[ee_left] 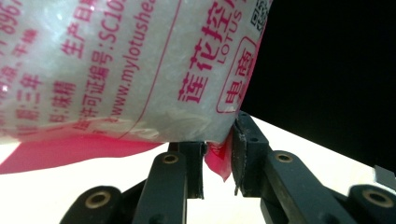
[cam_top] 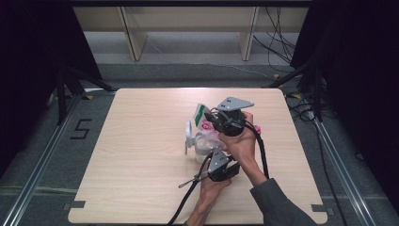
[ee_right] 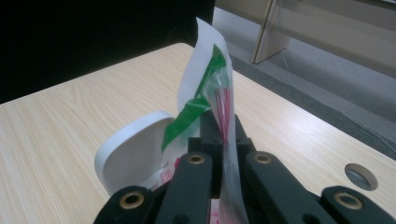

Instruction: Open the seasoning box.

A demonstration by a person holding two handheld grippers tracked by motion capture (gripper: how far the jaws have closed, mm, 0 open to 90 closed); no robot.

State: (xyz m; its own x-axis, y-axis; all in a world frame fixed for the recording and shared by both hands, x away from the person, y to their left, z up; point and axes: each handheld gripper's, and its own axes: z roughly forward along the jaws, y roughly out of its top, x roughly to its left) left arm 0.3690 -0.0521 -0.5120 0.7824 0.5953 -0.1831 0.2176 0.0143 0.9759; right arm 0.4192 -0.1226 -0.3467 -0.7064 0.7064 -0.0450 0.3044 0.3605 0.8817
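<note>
A clear plastic bag [cam_top: 206,127] with pink print and a green-striped top hangs between my two grippers over the middle of the table. My right gripper [cam_top: 210,120] is shut on the bag's top edge; in the right gripper view its jaws [ee_right: 219,126] pinch the film just below the green strip [ee_right: 196,105]. From below, my left gripper [cam_top: 220,153] holds the bag's lower corner. In the left gripper view the pink corner [ee_left: 218,161] fills the narrow gap between the jaws, with the printed bag [ee_left: 116,70] bulging above them.
A clear jar [cam_top: 203,149] stands under the bag, with a white round lid [cam_top: 189,136] upright at its left side; the lid [ee_right: 135,151] also shows behind the right gripper's jaws. Bare light wood table [cam_top: 141,155] lies all around. Shelving and cables sit beyond the far edge.
</note>
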